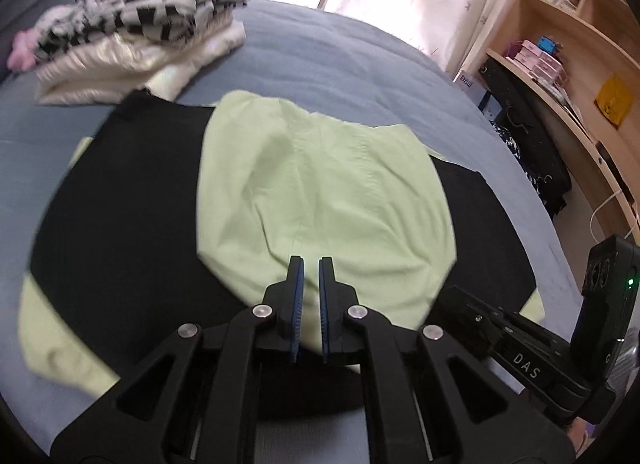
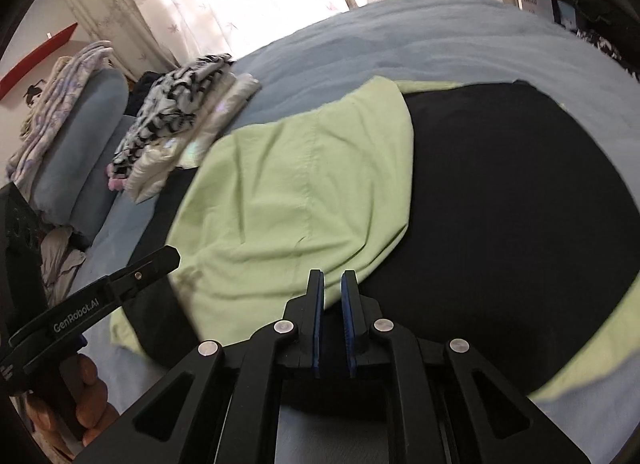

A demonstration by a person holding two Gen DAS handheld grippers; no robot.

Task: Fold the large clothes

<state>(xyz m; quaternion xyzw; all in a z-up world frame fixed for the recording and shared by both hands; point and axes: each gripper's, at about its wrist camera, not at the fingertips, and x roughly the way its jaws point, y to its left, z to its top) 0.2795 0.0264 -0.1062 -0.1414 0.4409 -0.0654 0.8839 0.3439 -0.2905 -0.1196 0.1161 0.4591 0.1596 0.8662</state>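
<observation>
On blue bed, green-and-black garment, folded pile

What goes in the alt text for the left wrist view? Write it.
A black and light green garment lies spread on a blue-grey bed, the left gripper empty above its near edge. Folded clothes are stacked beyond.

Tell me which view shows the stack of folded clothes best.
The left wrist view: the stack of folded clothes lies large and unobstructed on the bed. The right wrist view shows the same stack smaller, end-on and foreshortened.
</observation>
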